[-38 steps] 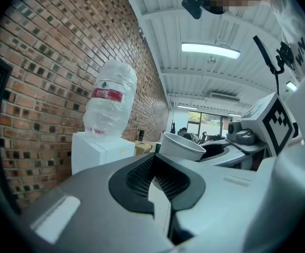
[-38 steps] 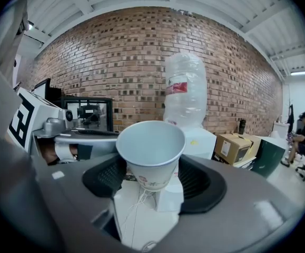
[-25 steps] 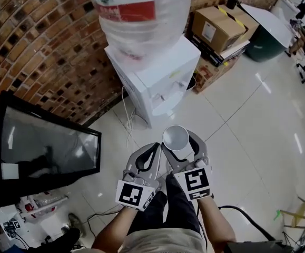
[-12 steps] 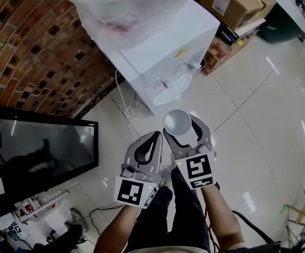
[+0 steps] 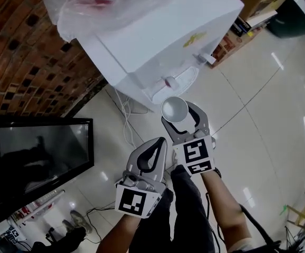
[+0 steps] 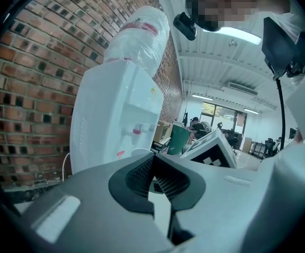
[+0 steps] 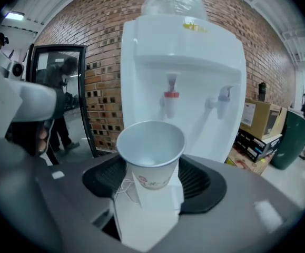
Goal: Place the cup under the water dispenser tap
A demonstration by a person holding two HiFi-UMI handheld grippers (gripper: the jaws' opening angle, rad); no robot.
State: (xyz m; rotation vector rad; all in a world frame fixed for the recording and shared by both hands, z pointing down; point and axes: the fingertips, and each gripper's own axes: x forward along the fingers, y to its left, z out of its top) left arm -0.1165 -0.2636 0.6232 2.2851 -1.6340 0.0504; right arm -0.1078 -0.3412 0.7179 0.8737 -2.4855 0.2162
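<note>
Cup [image 7: 151, 151] stands upright, clamped between the wide-set jaws of the right gripper [image 5: 179, 115], short of the water dispenser [image 7: 183, 83], whose red tap [image 7: 170, 96] lies ahead and above; left gripper [image 6: 153, 179], closed and empty, sits farther from it.

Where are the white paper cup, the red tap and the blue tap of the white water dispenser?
white paper cup [image 7: 151, 151]: right gripper view, on its inner wall below the rim.
red tap [image 7: 170, 95]: right gripper view, on its red lever.
blue tap [image 7: 224, 95]: right gripper view, on its blue lever.
</note>
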